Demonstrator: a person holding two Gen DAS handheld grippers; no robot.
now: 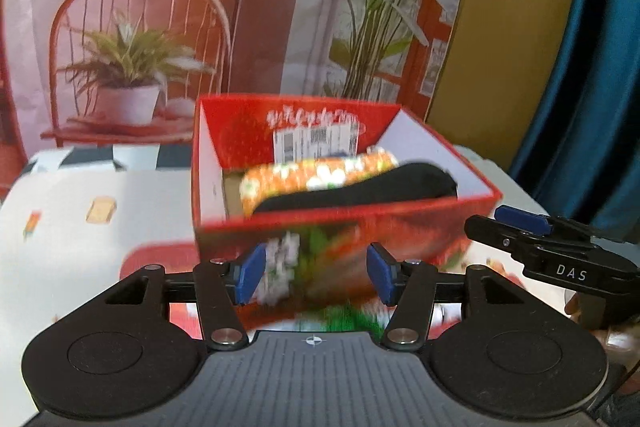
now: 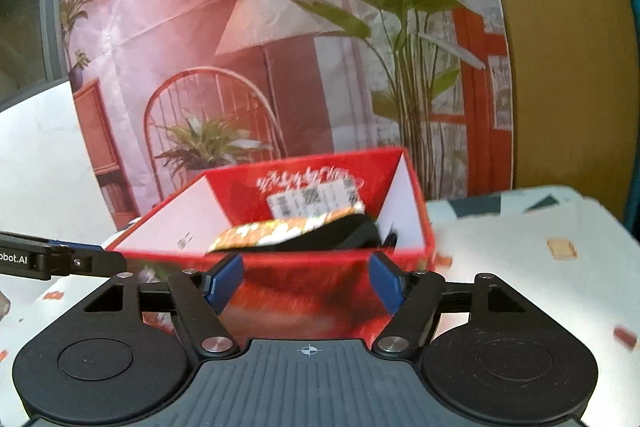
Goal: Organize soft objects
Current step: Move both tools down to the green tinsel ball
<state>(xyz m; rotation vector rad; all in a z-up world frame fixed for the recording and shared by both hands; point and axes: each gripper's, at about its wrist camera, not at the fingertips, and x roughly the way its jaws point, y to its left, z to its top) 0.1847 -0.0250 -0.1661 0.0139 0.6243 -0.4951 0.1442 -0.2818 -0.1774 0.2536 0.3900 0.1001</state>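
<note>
You are holding both grippers just in front of the red box [image 1: 344, 215], the left gripper [image 1: 316, 273] and the right gripper [image 2: 306, 281] each with jaws apart and nothing between the pads. The orange floral cloth [image 1: 320, 175] and the black soft item [image 1: 360, 187] are lying side by side inside the box, so the placing step looks finished and you are likely at the release stage. Next, you are probably needing another soft object, though none is showing on the patterned tablecloth [image 1: 80, 195].
</note>
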